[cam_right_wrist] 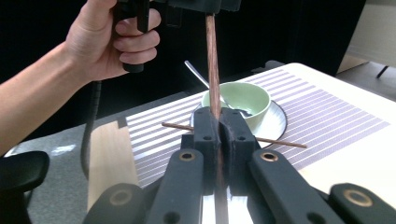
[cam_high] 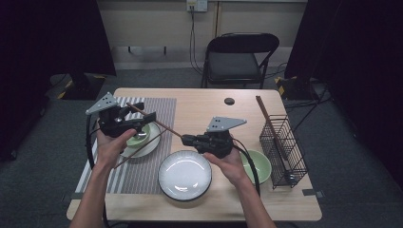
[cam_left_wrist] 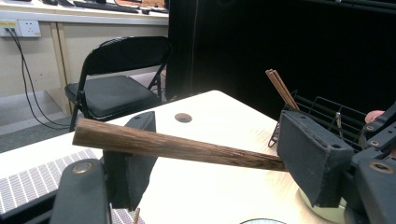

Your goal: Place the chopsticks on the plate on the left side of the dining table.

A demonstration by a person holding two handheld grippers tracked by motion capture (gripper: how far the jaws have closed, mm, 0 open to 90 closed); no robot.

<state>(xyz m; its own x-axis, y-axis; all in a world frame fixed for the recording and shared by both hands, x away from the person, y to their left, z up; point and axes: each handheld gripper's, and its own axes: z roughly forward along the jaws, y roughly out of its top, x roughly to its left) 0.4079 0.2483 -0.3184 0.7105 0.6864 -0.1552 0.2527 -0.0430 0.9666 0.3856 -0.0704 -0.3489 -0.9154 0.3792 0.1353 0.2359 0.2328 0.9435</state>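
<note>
The room is dim at the sides, where dark curtains swallow the light. The table (cam_high: 204, 107) is the brightest part of the high view, lit softly from above. The white plate (cam_high: 185, 175) shines a little, with a pale glow on its rim. Shadows under the hands and bowls are soft and faint. The high view looks a bit grainy and not very sharp.

In the left gripper view, the wooden stick (cam_left_wrist: 173, 145) close to the camera looks sharp, and the chair (cam_left_wrist: 116, 74) behind is fairly clear too.

In the right gripper view, the black jaws at the bottom are big and slightly fuzzy. The green bowl (cam_right_wrist: 237, 100) is clear, and the background is almost black.
</note>
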